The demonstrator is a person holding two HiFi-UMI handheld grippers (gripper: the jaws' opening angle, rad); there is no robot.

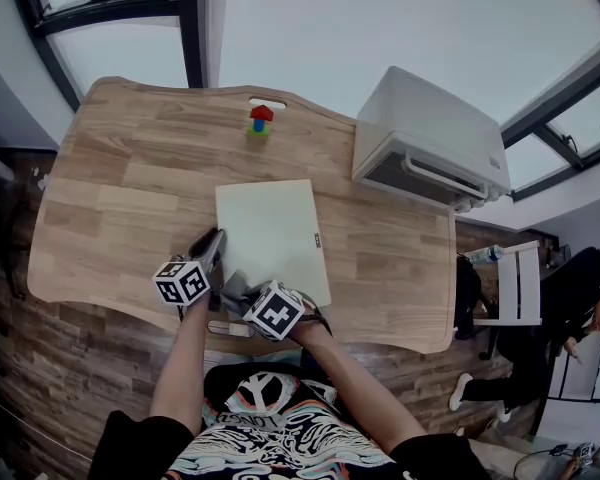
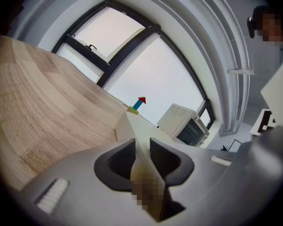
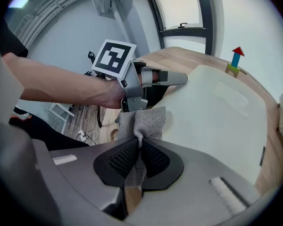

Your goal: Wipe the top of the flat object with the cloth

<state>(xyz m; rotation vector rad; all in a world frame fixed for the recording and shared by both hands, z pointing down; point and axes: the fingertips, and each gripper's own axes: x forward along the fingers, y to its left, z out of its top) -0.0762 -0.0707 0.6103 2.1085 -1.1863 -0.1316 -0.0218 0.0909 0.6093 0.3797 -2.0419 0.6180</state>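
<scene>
cloth (image 3: 142,121) is pinched tight in our right gripper (image 3: 139,146) for wiping; our left gripper (image 2: 142,149) squeezes the near edge of the board (image 1: 270,230) so it won't slide.

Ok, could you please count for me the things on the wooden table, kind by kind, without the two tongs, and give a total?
Pale flat rectangular board: 1
Grey knitted cloth: 1
Small stack of red, blue and green toy blocks: 1
White box-shaped appliance, at the far right corner: 1
Total: 4
</scene>
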